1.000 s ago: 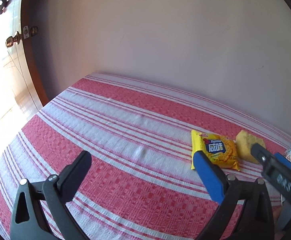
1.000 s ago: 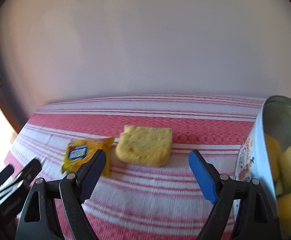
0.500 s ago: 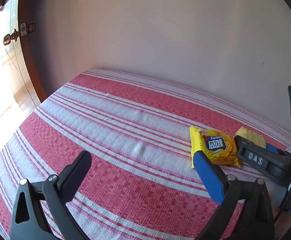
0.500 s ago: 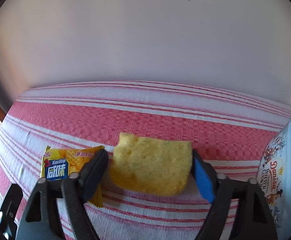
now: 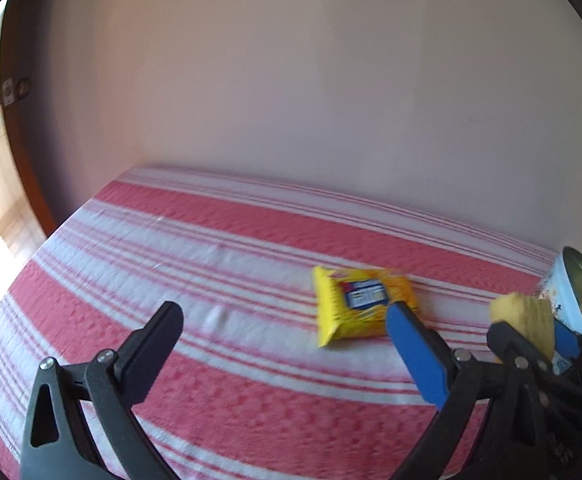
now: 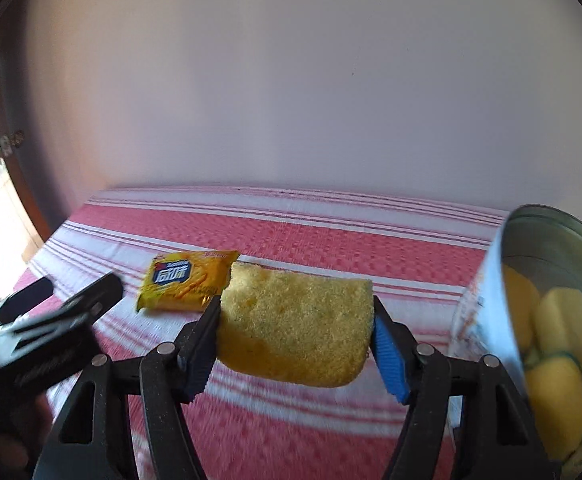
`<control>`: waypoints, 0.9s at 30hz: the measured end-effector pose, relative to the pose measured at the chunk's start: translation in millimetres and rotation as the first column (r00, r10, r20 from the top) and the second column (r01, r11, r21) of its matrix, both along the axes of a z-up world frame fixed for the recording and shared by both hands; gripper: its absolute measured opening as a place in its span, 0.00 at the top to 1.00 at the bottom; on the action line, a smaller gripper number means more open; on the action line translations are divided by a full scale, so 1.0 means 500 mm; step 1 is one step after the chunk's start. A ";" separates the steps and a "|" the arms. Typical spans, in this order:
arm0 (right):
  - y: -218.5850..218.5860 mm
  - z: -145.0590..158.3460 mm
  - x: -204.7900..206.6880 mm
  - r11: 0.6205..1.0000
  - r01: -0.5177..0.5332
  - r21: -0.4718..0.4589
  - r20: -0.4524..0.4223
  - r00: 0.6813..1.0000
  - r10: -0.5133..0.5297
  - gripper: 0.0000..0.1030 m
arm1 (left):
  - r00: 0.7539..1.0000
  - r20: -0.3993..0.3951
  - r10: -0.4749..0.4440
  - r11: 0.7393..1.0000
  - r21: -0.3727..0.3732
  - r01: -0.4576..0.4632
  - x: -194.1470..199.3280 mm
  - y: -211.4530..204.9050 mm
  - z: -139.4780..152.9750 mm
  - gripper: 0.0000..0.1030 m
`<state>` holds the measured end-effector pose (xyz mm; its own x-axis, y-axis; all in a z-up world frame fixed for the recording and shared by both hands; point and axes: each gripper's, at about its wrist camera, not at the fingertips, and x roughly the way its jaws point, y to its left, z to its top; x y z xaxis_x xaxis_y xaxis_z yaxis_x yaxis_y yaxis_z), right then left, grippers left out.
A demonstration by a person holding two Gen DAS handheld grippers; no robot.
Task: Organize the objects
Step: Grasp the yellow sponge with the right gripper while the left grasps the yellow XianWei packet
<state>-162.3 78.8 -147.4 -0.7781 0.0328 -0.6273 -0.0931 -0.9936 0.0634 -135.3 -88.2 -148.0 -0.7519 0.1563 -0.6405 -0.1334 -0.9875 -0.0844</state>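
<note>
the right gripper sits at the bottom centre of the right wrist view, its jaws pressed on both ends of a yellow sponge, which is squeezed between them and held off the cloth. just behind the sponge, left of centre, a yellow snack packet lies flat on the red and white striped cloth. at the right edge of the frame stands an open tin holding more yellow sponges. in the left wrist view the left gripper fills the bottom of the frame with its jaws wide and nothing between them; the packet lies just behind its blue finger, right of centre. a pale wall fills the upper half.
</note>
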 end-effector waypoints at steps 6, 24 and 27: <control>0.030 0.009 0.028 0.999 -0.028 -0.038 -0.006 1.000 0.028 0.32 | 0.999 0.027 -0.029 0.999 -0.018 0.029 -0.041 0.071 0.017 0.00; 0.043 -0.001 0.062 0.994 -0.082 -0.074 0.008 0.997 0.083 0.32 | 0.976 0.208 -0.061 0.993 -0.085 0.080 -0.147 0.140 -0.075 0.26; 0.034 -0.003 0.050 0.994 -0.078 -0.082 0.008 0.997 0.079 0.32 | 0.977 0.204 -0.070 0.994 -0.066 0.085 -0.149 0.128 -0.078 0.30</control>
